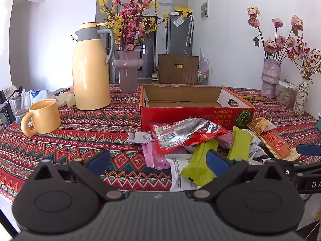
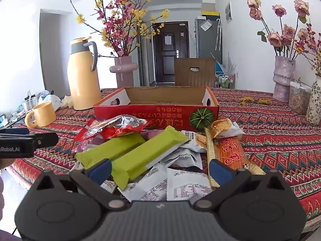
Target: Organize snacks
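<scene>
— How far along is the tidying?

— By the look of it, barely started. The red cardboard box on the table looks empty as far as its inside shows, and the whole snack pile lies loose just in front of it: two green bars, a red foil bag, pink packets, white sachets and an orange packet.

— And the claws?

— The left claw and the right claw are both spread wide, pinching nothing, each hovering at the near side of the pile from the box. Everything remains to be moved, I'd judge.

— Any writing?

— The box front carries upside-down East Asian script beside a green pumpkin picture; I can't read it. The red bag shows a barcode. The orange packet has red characters. The left claw's body reads "Robot.AI", partly cut off.
</scene>
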The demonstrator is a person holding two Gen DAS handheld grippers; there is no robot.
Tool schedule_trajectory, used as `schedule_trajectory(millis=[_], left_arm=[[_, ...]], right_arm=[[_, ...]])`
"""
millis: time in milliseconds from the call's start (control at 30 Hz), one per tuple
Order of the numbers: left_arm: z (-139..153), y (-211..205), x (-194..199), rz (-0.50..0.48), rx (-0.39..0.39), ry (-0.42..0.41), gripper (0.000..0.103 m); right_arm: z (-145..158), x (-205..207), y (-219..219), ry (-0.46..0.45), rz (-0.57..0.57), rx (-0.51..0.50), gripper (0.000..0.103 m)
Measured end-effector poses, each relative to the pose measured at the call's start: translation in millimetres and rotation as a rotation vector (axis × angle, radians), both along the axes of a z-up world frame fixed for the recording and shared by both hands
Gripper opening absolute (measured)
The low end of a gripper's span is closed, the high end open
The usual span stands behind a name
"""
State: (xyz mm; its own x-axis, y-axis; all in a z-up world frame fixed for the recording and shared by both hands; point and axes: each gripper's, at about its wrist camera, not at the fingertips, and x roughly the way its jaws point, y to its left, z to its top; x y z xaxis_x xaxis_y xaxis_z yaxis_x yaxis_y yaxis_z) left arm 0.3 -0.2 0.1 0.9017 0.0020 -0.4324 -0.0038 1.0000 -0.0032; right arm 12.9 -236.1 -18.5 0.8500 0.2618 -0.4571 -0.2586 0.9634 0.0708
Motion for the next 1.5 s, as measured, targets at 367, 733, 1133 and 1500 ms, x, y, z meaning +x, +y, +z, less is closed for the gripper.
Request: schedule_trajectory(millis=[367, 733, 1133, 1500], left_arm=[[-2, -3, -4, 0.004, -0.025, -0.001, 0.103], [-1, -1, -5, -0.006, -0.026, -0.007, 0.103], [-2, 3, -5, -0.004, -0.033, -0.003, 0.103], [-3, 5, -4, -0.004, -0.037, 0.003, 0.103]], right_arm=[[0, -2, 1, -0.002, 0.001, 0.001, 0.103], [-2, 1, -2, 0.003, 0.001, 0.002, 0.103], [-2, -3, 4, 0.005, -0.002, -0.005, 0.103], [-3, -1, 3, 0.013, 0.000, 0.003, 0.103]])
